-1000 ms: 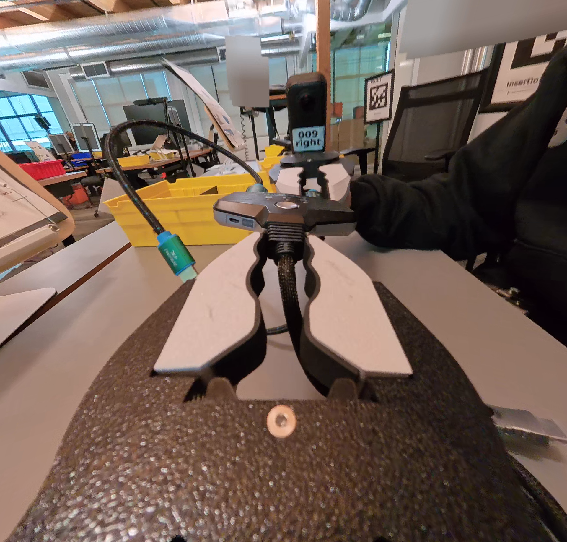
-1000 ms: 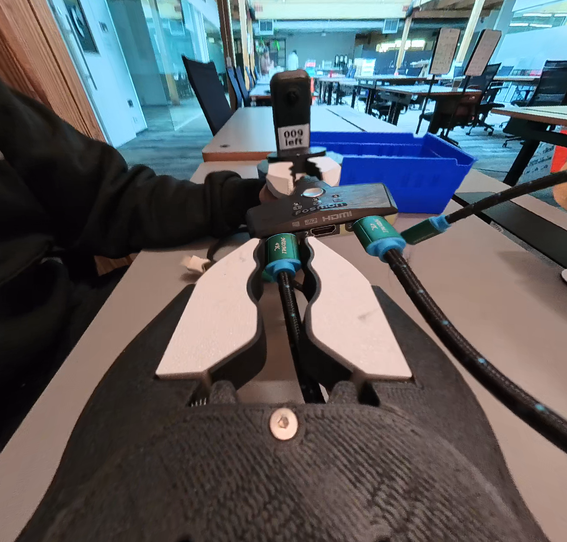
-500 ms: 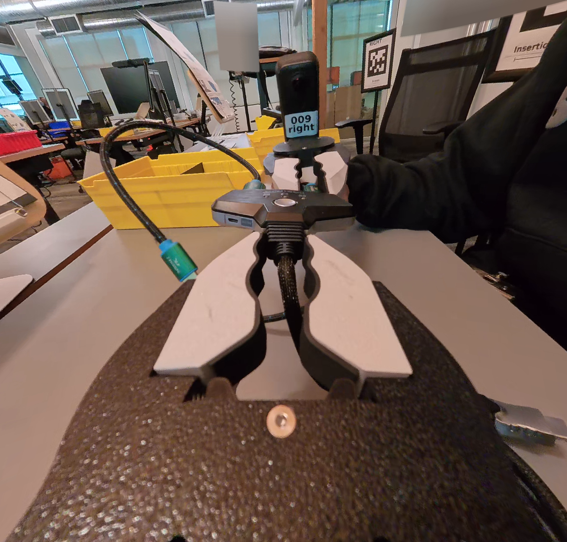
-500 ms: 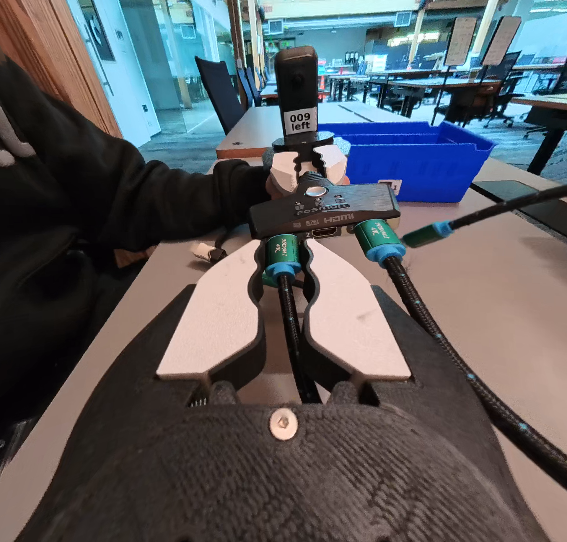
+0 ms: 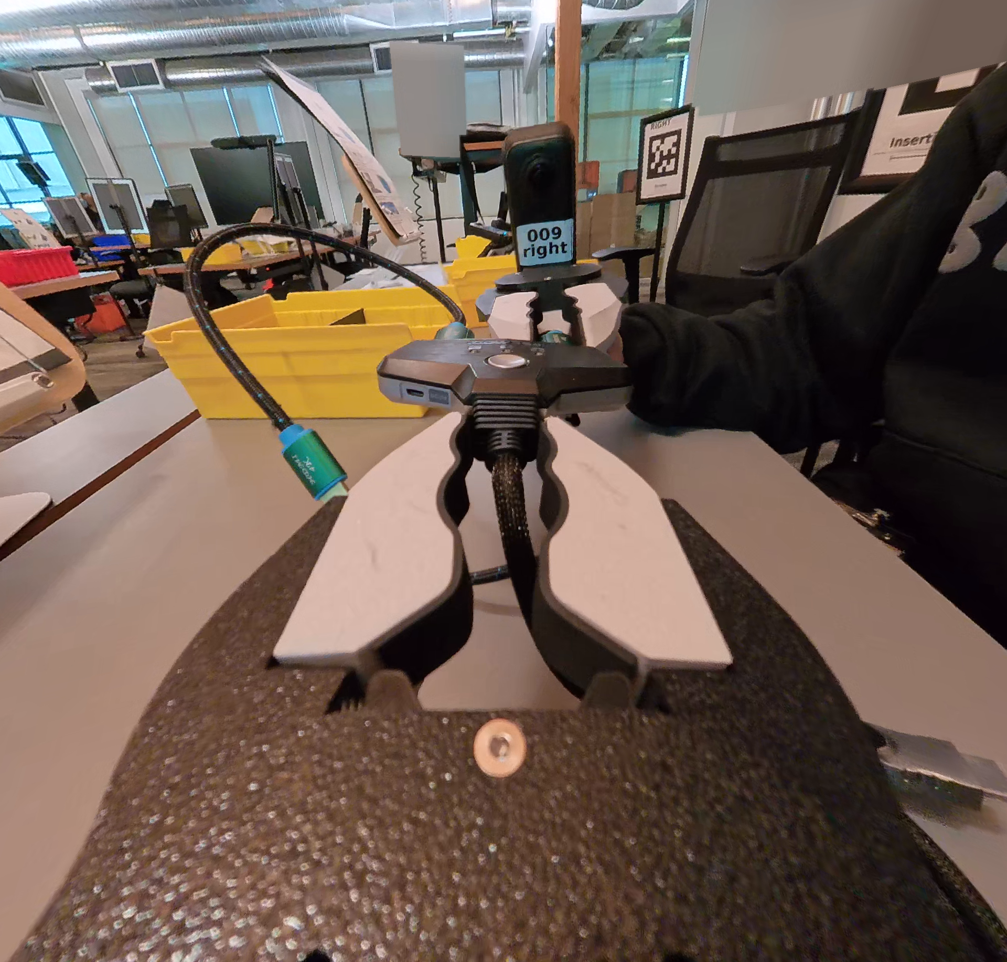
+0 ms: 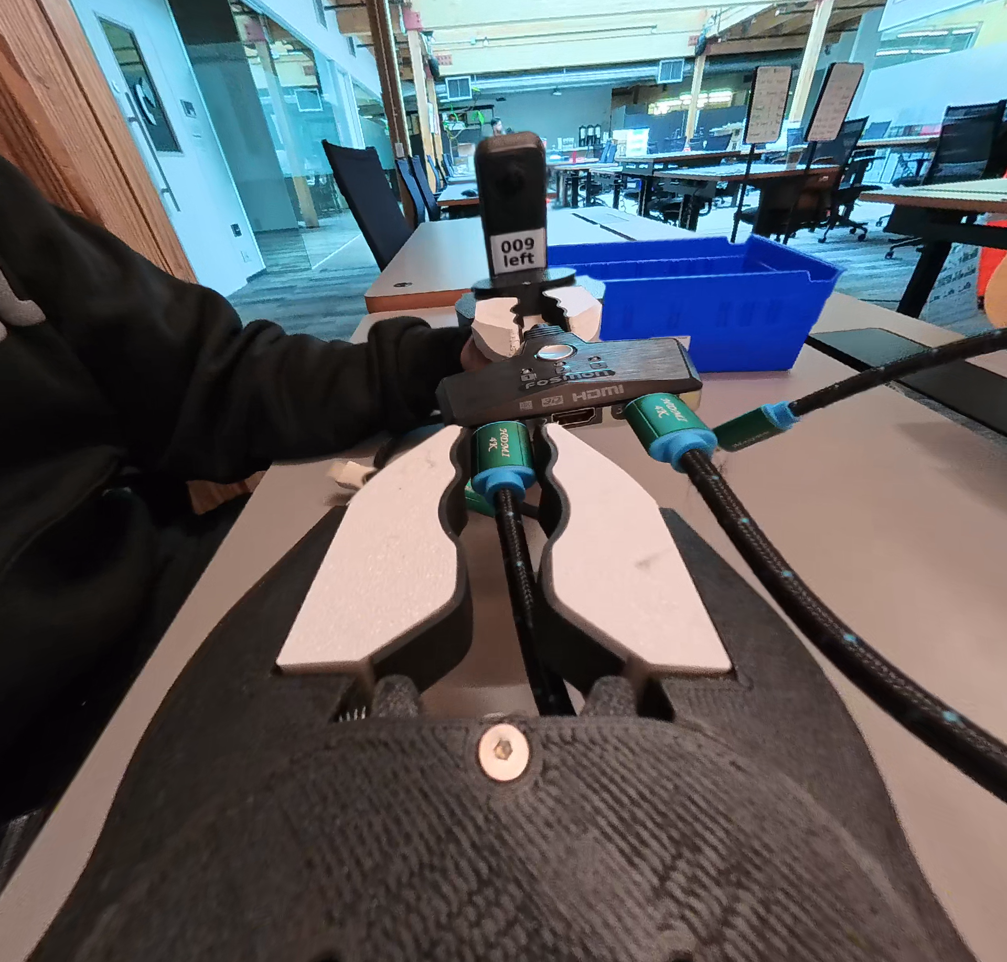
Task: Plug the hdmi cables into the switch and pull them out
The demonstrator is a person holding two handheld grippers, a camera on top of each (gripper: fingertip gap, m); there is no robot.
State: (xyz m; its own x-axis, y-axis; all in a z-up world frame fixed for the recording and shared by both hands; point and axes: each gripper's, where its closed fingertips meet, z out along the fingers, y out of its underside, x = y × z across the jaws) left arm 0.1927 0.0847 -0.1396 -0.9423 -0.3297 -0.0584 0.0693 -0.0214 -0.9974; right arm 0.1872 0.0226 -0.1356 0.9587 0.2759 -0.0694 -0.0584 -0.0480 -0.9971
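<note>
- Our left gripper (image 5: 504, 437) is closed on the ribbed tail of the switch (image 5: 504, 374), bracing it above the surface (image 5: 163, 527).
- Our right gripper (image 6: 501, 459) clamps a green plug (image 6: 500, 453) seated in the switch, likely for pulling.
- Middle port empty; second plug (image 6: 667, 426) sits in the right port.
- Yellow bin (image 5: 305, 358), blue bin (image 6: 708, 303): contents unseen.

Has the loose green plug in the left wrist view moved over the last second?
Yes, slightly. Its blue collar overlapped the yellow bin's front before; now the loose green plug hangs wholly below that bin's bottom edge.
</note>
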